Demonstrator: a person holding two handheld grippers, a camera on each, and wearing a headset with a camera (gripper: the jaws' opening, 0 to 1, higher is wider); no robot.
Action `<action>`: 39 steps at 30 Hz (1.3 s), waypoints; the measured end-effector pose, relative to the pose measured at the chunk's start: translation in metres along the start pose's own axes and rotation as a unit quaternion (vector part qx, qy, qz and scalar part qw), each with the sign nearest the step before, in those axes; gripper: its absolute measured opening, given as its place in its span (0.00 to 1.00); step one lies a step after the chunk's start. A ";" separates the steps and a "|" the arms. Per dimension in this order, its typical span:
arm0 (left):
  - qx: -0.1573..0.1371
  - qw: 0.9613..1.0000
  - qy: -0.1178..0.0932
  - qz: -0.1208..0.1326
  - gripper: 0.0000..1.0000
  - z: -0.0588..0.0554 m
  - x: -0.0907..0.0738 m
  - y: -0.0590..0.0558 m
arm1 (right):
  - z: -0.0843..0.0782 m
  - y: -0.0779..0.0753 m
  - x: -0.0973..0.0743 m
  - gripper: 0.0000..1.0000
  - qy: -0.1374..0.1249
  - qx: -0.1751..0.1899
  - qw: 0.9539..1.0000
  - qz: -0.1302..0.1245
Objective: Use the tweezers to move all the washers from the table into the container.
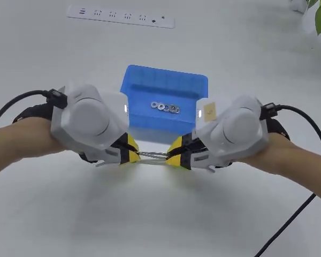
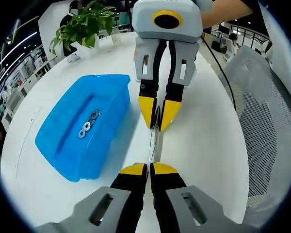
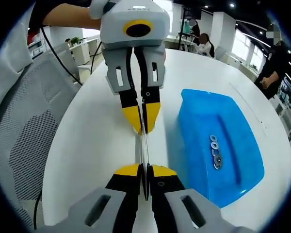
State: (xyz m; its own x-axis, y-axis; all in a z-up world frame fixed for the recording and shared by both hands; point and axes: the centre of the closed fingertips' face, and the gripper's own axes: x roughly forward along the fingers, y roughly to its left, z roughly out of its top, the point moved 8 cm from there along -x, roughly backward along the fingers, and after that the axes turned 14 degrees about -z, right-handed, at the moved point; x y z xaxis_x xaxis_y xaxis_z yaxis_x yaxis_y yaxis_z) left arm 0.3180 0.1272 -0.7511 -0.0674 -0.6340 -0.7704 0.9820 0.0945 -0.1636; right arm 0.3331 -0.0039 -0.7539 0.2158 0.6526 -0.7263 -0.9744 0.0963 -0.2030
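Left gripper (image 1: 129,152) and right gripper (image 1: 176,155) face each other tip to tip just above the white table (image 1: 160,214). Each has its yellow-tipped jaws pressed together on one end of the tweezers (image 1: 152,156). The tool spans the short gap between them as a thin metal strip.

Location of task items:
- The blue container (image 1: 166,75) stands just behind the grippers.
- The washers (image 1: 166,107) lie in a short row on the container floor, touching or nearly touching one another.
- In the left gripper view the container (image 2: 72,145) is to the left of the tweezers (image 2: 155,141). In the right gripper view it (image 3: 242,145) is to the right.

Probable hazards from this position:
1. Dropped tool. If one gripper lets go before the other has a firm hold, the tweezers would likely pivot and fall to the table.
2. Bent or slipped tool. Opposing pull or twist between the two grippers could flex the thin arms or drag them out of a clamp.
3. Unusable hold. A clamp placed too near the tips would likely hold the tweezers closed, so they could not open onto a washer.
4. Container contact. A wide swing toward the container could nudge its near wall and scatter the row.
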 end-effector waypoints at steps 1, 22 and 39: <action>-0.001 1.000 -0.001 0.000 0.07 0.000 0.000 0.000 | 0.000 0.000 0.000 0.08 0.001 -0.001 1.000 0.000; -0.009 1.000 0.002 -0.006 0.12 0.000 0.000 -0.002 | 0.001 0.002 -0.001 0.11 0.015 -0.024 1.000 -0.010; -0.049 0.998 -0.026 0.011 0.20 -0.004 -0.001 -0.006 | -0.004 0.001 -0.003 0.21 0.030 0.014 0.999 -0.027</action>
State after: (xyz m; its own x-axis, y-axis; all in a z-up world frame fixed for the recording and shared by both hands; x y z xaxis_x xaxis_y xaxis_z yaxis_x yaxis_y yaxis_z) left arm 0.3111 0.1301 -0.7515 -0.0336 -0.6699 -0.7416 0.9612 0.1816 -0.2075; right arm 0.3317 -0.0088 -0.7541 0.2710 0.5994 -0.7532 -0.9624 0.1511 -0.2259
